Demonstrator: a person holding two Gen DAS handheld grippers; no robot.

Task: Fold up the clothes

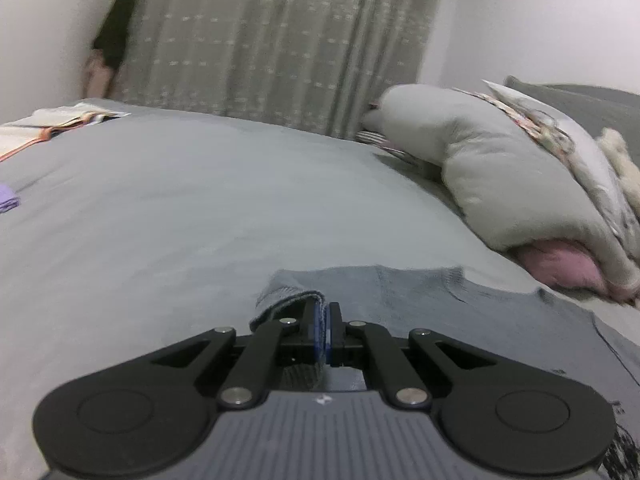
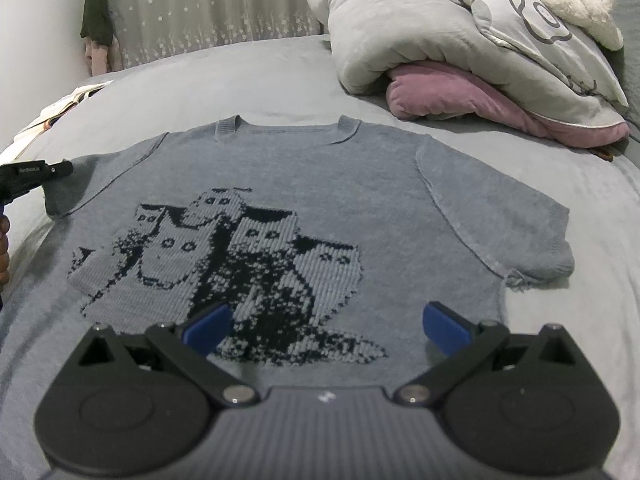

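A grey-blue knit short-sleeved sweater (image 2: 304,184) with a dark cat pattern lies spread flat, front up, on the grey bed (image 2: 560,320). My left gripper (image 1: 325,312) is shut on the cuff of the sweater's left sleeve (image 1: 288,300), which is lifted and curled at the pads; this gripper also shows at the left edge of the right wrist view (image 2: 60,169). My right gripper (image 2: 326,322) is open and empty, hovering over the sweater's lower front with one blue pad (image 2: 208,324) on each side of the pattern.
A folded grey duvet (image 2: 400,20) on a pink blanket (image 2: 452,92), with a patterned pillow and a white plush toy, lies at the back right. An open book (image 2: 60,104) lies at the bed's far left. A small purple item (image 1: 8,198) sits at the left. Curtains hang behind.
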